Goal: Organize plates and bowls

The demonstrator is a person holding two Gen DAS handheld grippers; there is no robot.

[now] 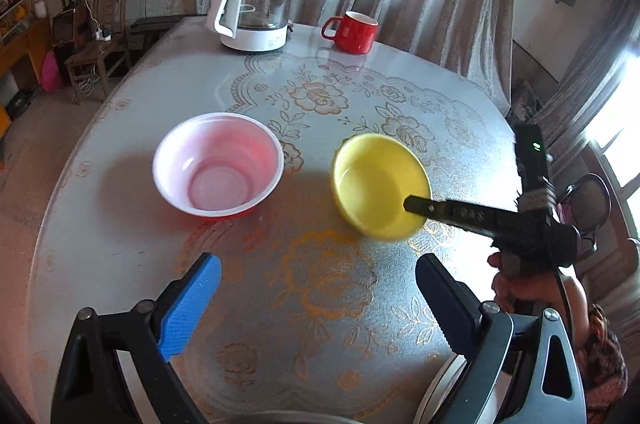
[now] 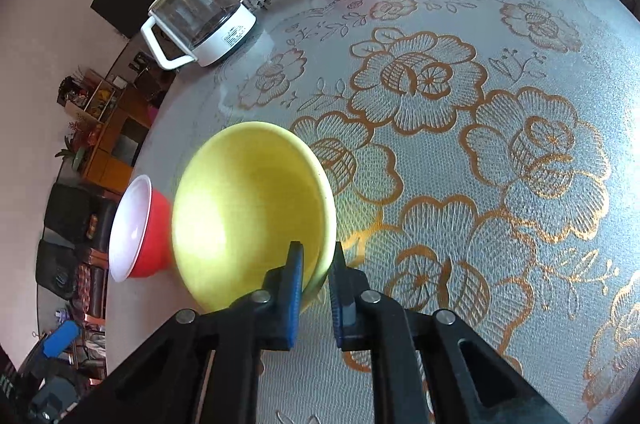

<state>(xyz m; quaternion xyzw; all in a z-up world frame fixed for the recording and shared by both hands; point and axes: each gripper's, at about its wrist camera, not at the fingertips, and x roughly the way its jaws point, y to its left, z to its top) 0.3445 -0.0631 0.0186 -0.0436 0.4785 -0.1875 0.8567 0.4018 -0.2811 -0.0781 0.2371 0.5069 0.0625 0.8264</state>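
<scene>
A yellow bowl (image 1: 380,184) is held tilted above the table, to the right of a red bowl with a white inside (image 1: 218,164) that stands upright on the table. My right gripper (image 2: 318,256) is shut on the near rim of the yellow bowl (image 2: 248,212), one finger inside and one outside. It also shows in the left wrist view (image 1: 412,204), reaching in from the right. The red bowl (image 2: 136,230) lies just left of the yellow one. My left gripper (image 1: 318,278) is open and empty, low over the table in front of both bowls.
A glass kettle on a white base (image 1: 258,10) and a red mug (image 1: 354,31) stand at the far edge of the round table (image 1: 320,304) with its floral cover. Curtains hang behind. Chairs and furniture stand off to the left.
</scene>
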